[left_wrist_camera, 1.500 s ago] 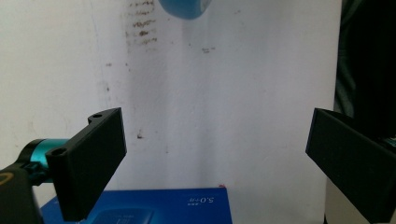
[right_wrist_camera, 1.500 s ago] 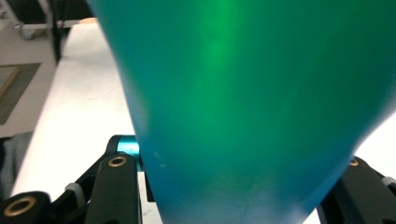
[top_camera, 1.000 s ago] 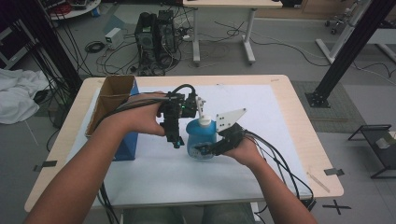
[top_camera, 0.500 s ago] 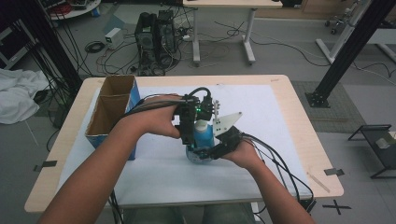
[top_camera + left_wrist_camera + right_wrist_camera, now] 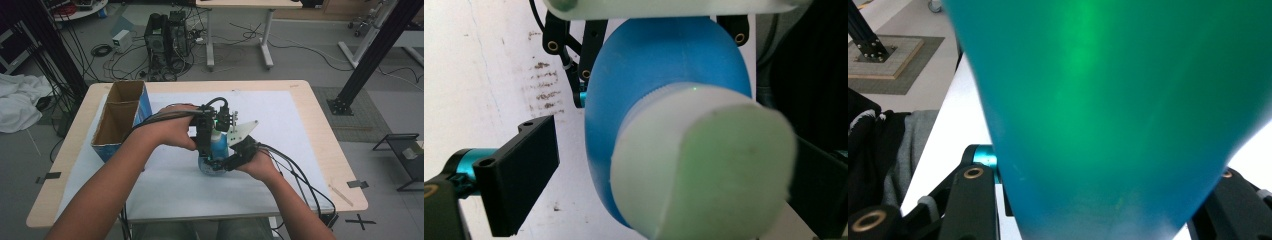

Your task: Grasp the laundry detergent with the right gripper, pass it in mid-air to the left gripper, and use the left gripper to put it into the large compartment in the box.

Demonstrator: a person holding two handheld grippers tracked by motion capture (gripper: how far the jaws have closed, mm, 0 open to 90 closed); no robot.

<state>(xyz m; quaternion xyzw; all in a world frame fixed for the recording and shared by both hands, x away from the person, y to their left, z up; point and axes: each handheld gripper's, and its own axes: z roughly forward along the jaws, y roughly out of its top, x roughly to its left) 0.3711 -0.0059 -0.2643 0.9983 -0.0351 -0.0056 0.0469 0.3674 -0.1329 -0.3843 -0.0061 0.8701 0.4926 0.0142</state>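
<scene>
Right hand-held gripper point(image 5: 220, 162) clamped low on blue bottle point(image 5: 218, 147), standing mid-table point(image 5: 300, 130). Left hand-held gripper point(image 5: 212, 137) spread wide around white cap point(image 5: 701, 165), not pinching. Risk: closing off-centre on cap, tilting bottle or slipping it from lower grip.

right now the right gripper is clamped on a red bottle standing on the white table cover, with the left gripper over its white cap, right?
Not quite: the bottle is blue, not red, as the high view and left gripper view show. The rest holds: the right gripper is clamped on its lower body, it stands on the white table cover, and the left gripper is over its white cap.
</scene>
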